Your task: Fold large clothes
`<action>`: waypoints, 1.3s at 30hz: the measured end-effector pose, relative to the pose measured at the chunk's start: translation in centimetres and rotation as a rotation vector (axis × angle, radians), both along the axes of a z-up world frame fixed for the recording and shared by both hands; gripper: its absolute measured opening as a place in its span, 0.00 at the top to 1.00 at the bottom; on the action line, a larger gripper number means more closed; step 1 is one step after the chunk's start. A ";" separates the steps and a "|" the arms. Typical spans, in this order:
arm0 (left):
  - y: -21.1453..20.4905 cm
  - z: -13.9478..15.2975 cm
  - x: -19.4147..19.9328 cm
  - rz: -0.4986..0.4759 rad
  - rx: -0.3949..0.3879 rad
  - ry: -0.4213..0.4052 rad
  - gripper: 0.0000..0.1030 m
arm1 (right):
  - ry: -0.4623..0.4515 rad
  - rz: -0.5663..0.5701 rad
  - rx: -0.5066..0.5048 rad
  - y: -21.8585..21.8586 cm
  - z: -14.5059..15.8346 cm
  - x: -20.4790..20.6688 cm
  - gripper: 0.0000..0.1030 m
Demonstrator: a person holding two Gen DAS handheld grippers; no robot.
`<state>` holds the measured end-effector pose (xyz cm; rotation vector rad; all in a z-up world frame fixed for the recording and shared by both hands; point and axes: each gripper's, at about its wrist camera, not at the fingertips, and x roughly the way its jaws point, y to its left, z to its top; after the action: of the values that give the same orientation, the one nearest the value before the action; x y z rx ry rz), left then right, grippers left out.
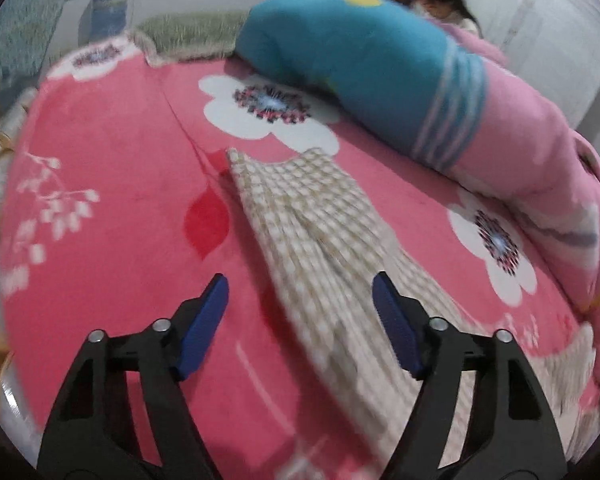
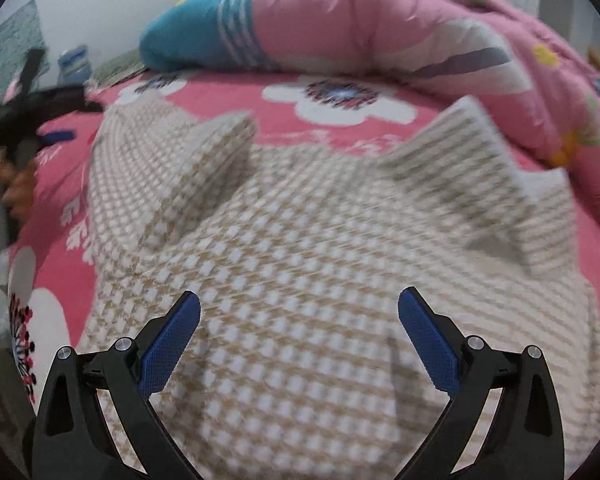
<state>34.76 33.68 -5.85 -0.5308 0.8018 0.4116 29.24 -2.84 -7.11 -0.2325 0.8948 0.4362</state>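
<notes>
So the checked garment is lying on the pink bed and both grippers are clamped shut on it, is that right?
Not quite. The checked garment does lie on the pink bed, but both grippers are open, gripping nothing: the left gripper in the left wrist view, the right gripper in the right wrist view.

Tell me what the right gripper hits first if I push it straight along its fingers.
Most likely the checked garment: the right gripper stands open, angled down over that cloth, with nothing between its pads. Blur makes depth unclear.
</notes>
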 end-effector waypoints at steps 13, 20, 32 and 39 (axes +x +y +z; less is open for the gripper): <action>-2.1 -0.2 2.9 -0.037 0.224 0.062 0.91 | 0.061 0.018 0.022 -0.3 -2.3 0.3 0.06; -12.1 9.4 -1.4 -0.213 0.463 -0.075 0.91 | 0.076 0.009 0.120 -2.6 1.5 -0.6 0.06; -32.2 11.0 -12.9 -0.652 0.393 -0.089 0.89 | -0.035 -0.095 0.120 -14.3 6.3 -9.7 0.06; -35.6 1.1 -15.1 -0.647 0.330 0.054 0.83 | 0.109 -0.113 0.079 -16.7 1.1 -11.5 0.06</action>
<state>19.66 -1.91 -4.75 0.0604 0.8876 -0.0453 17.71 -19.53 -6.01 -0.0858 0.9903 0.3807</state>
